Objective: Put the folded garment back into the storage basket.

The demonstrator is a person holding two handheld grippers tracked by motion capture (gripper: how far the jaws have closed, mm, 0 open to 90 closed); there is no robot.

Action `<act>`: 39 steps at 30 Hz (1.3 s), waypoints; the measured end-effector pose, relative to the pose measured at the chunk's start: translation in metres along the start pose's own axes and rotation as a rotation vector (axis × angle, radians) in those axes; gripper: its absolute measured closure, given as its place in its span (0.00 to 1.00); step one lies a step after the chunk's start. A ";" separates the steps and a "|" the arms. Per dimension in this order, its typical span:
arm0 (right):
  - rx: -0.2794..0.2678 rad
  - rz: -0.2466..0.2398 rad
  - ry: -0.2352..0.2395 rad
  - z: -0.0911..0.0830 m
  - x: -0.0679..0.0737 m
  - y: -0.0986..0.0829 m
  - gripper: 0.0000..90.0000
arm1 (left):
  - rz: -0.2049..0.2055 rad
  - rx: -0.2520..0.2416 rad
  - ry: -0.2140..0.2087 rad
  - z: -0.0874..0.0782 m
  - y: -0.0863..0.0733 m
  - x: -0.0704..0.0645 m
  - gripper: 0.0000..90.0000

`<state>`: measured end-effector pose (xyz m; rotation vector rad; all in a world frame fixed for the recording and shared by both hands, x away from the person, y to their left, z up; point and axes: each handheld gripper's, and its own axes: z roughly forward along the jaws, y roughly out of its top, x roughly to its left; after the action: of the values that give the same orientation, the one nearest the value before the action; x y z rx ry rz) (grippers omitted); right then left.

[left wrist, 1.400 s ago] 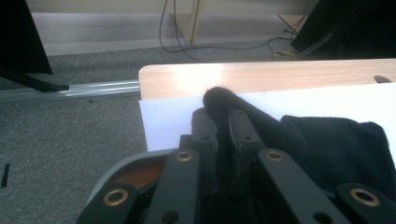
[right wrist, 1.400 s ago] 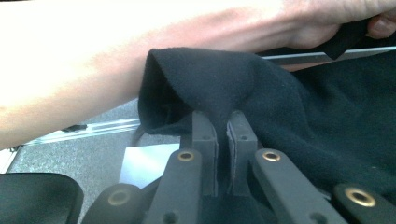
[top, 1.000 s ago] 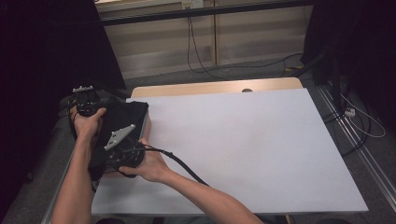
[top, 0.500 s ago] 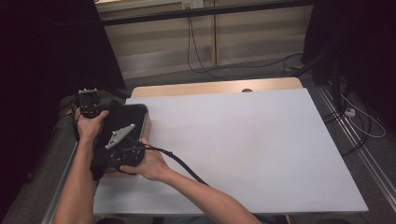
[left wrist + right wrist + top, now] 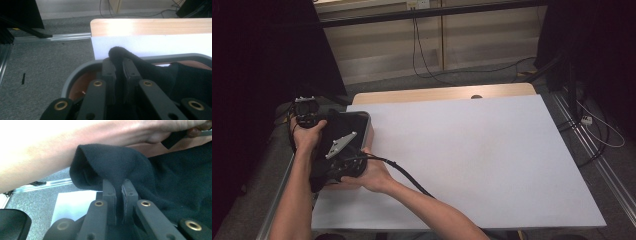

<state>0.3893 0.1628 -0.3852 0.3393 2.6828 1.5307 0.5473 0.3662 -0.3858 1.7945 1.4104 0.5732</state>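
Both grippers clamp the same black cloth (image 5: 343, 131): the left gripper (image 5: 119, 68) pinches a far fold, the right gripper (image 5: 119, 191) a near fold, jaws nearly closed on fabric. Held at two spots, it looks ready to lift from the grey bin (image 5: 75, 72) at the table's (image 5: 472, 165) left edge. Most of the cloth lies in the bin.

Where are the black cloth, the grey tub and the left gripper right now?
black cloth (image 5: 175, 185): right gripper view, on its flat spread part.
grey tub (image 5: 75, 75): left gripper view, on its curved rim.
left gripper (image 5: 119, 65): left gripper view, midway between its fingers, which pinch a fold.
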 end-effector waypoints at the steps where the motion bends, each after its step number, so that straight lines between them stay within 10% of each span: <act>1: 0.002 0.004 -0.002 0.001 0.000 0.000 0.94 | 0.001 -0.002 0.008 0.000 -0.001 0.000 0.91; 10: 0.018 0.003 -0.004 0.004 -0.006 -0.001 0.94 | -0.015 0.036 0.031 -0.003 -0.004 0.005 0.89; 23: 0.030 0.025 -0.001 0.016 -0.012 0.001 0.94 | -0.014 -0.004 0.037 -0.015 -0.006 0.007 0.51; 31: 0.024 0.037 -0.015 0.027 -0.009 0.008 0.93 | -0.015 -0.011 0.023 -0.015 -0.010 0.007 0.46; 39: -0.014 0.059 -0.010 0.004 -0.012 0.004 0.65 | -0.025 -0.030 0.032 -0.032 -0.018 0.009 0.36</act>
<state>0.4020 0.1658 -0.3842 0.4275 2.6763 1.5582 0.5151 0.3859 -0.3820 1.7493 1.4362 0.6095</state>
